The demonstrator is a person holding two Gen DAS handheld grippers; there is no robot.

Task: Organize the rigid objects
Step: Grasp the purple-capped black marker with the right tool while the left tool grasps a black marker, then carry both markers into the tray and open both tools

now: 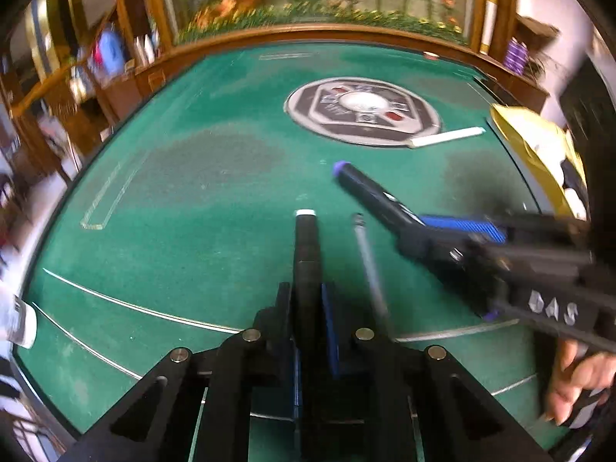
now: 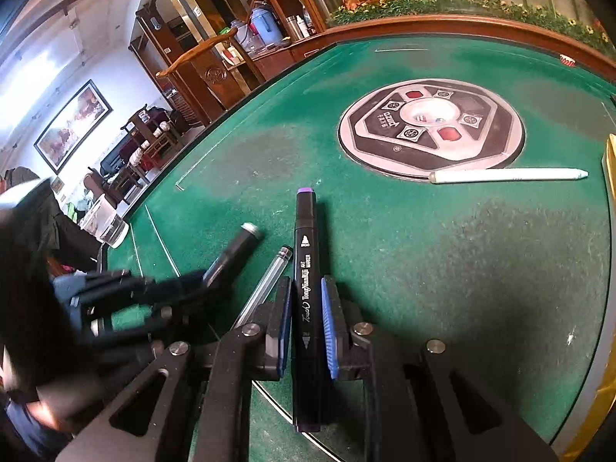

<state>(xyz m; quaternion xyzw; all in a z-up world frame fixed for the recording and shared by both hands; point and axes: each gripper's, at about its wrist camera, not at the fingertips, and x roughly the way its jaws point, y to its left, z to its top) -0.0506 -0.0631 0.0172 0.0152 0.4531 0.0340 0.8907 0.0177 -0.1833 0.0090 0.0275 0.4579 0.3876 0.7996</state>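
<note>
In the left wrist view my left gripper (image 1: 306, 292) is shut on a black marker with a pale end cap (image 1: 306, 246), which points away over the green felt table (image 1: 192, 231). My right gripper (image 2: 307, 285) is shut on a black art marker with a purple cap (image 2: 306, 254). That purple-capped marker (image 1: 365, 188) also shows from the left wrist, with the right gripper (image 1: 419, 231) coming in from the right. A clear pen (image 2: 269, 281) lies on the felt between the two markers. A white pen (image 2: 508, 175) lies farther off beside the round centre panel.
The round grey-and-black centre panel (image 2: 431, 127) sits in the middle of the table. A gold bag (image 1: 539, 142) rests at the right edge and a clear cup (image 2: 107, 227) at the left edge. A raised wooden rim (image 1: 308, 32) bounds the far side. A hand (image 1: 577, 381) holds the right gripper.
</note>
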